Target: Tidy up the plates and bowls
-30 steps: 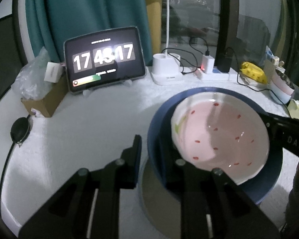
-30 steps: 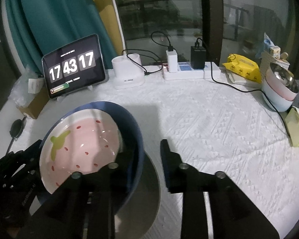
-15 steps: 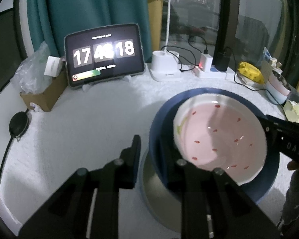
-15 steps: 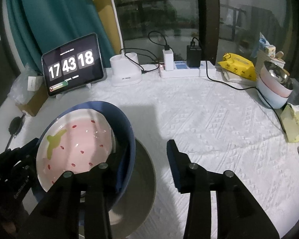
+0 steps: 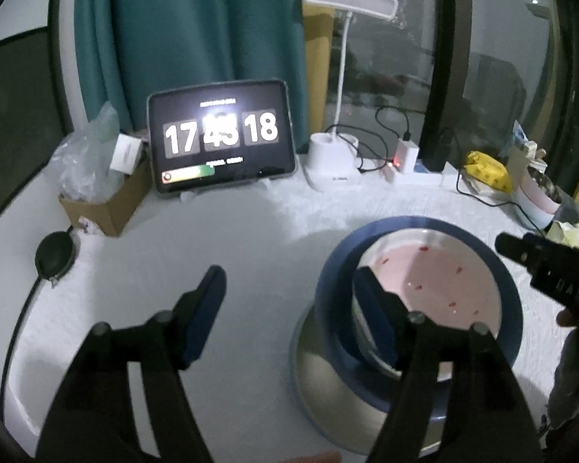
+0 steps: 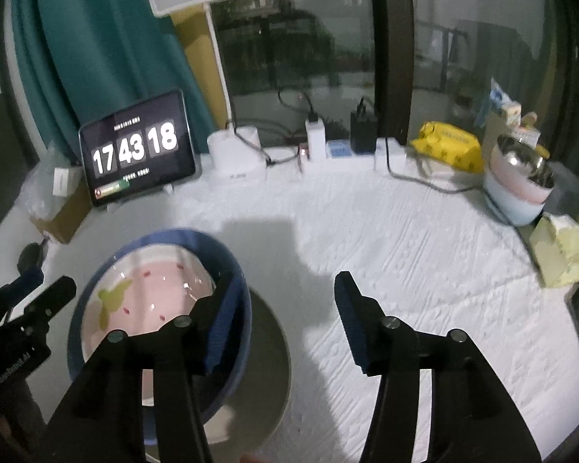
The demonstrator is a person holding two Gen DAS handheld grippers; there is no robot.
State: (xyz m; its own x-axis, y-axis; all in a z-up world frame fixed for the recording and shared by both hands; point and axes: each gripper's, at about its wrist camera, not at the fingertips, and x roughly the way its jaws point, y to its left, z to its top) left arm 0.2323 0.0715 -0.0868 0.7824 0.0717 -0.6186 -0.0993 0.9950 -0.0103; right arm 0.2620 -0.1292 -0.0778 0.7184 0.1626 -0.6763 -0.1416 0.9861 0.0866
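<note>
Left tool (image 5: 289, 301) and right tool (image 6: 285, 308): we are finding both spread, flanking the stacked bowls (image 5: 436, 281), gripping nothing.

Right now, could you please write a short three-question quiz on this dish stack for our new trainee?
1. True or false: the strawberry bowl sits inside the blue bowl.
2. What lies directly under the blue bowl: A) a cardboard box, B) a grey plate, C) a tablet?
3. Fill in: the left gripper and right gripper both have their jaws ____.

Key: 1 true; 2 B; 3 open.
</note>
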